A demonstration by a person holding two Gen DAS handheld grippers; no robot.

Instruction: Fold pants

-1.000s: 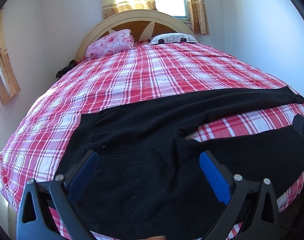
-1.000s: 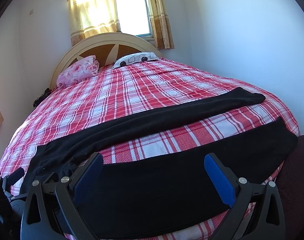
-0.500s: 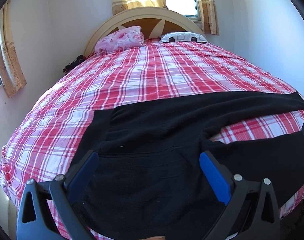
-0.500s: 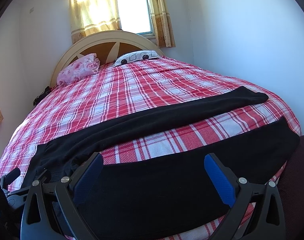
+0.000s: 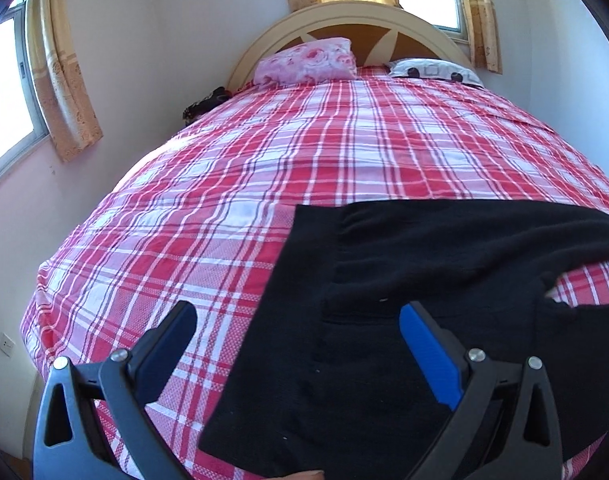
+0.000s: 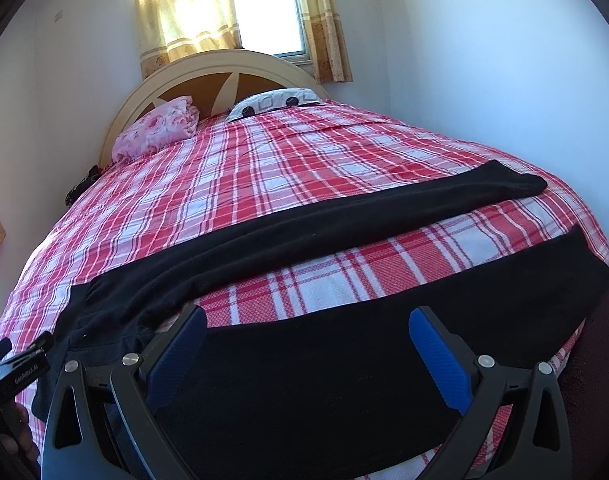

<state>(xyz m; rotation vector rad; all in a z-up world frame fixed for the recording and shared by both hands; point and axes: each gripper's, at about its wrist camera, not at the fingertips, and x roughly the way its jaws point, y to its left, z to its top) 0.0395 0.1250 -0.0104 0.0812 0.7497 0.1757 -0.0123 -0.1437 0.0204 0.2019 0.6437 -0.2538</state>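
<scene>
Black pants (image 5: pixel 404 300) lie flat on the red plaid bed, waistband to the left and both legs spread to the right. My left gripper (image 5: pixel 296 344) is open and empty, low over the waistband's left edge. In the right wrist view the pants (image 6: pixel 304 380) show a far leg running to the right edge and a near leg along the bed's front. My right gripper (image 6: pixel 308 344) is open and empty over the near leg. The left gripper's body shows at the left edge of that view.
The bed (image 5: pixel 324 168) has a plaid cover, a pink floral pillow (image 5: pixel 304 60) and a white patterned pillow (image 5: pixel 436 70) at the cream headboard. Walls stand close on both sides. A dark red seat (image 6: pixel 596 360) is at the bed's right front corner.
My left gripper has swung left, so the pants' waistband now sits right of centre and more bare bed shows on the left. My right gripper has barely moved.
</scene>
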